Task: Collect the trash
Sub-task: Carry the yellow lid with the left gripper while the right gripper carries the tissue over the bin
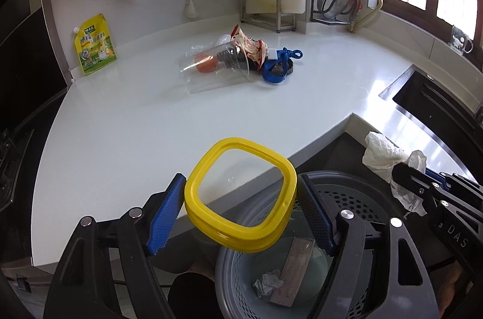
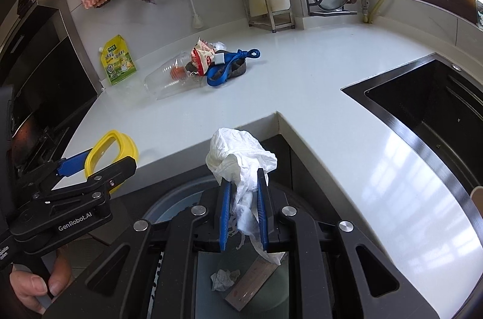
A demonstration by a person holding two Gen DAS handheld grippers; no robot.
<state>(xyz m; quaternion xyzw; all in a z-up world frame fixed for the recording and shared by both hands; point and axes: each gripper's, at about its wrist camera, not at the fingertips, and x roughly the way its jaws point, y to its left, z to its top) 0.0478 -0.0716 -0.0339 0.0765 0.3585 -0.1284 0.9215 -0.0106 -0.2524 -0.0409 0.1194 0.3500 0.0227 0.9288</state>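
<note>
My left gripper (image 1: pixel 241 198) is shut on a clear lid with a yellow rim (image 1: pixel 193 198), held tilted above the counter's front edge. The same lid (image 2: pixel 120 144) and left gripper (image 2: pixel 99 160) show at the left of the right wrist view. My right gripper (image 2: pixel 244 189) is shut on a crumpled white tissue (image 2: pixel 238 156), which hangs over a grey perforated bin (image 2: pixel 172 198). The tissue (image 1: pixel 383 156) also appears at the right of the left wrist view. The bin (image 1: pixel 332 180) holds a paper ball (image 1: pixel 267 284) and a flat brown strip (image 1: pixel 294 270).
Further back on the white counter (image 1: pixel 135 122) lies a pile: a tipped clear cup (image 1: pixel 211 68), a red snack wrapper (image 1: pixel 250 46) and a blue strap (image 1: pixel 280 62). A yellow pouch (image 1: pixel 95 46) leans at the left wall. A black sink (image 2: pixel 422 107) is at the right. A hand (image 2: pixel 33 288) grips the left tool.
</note>
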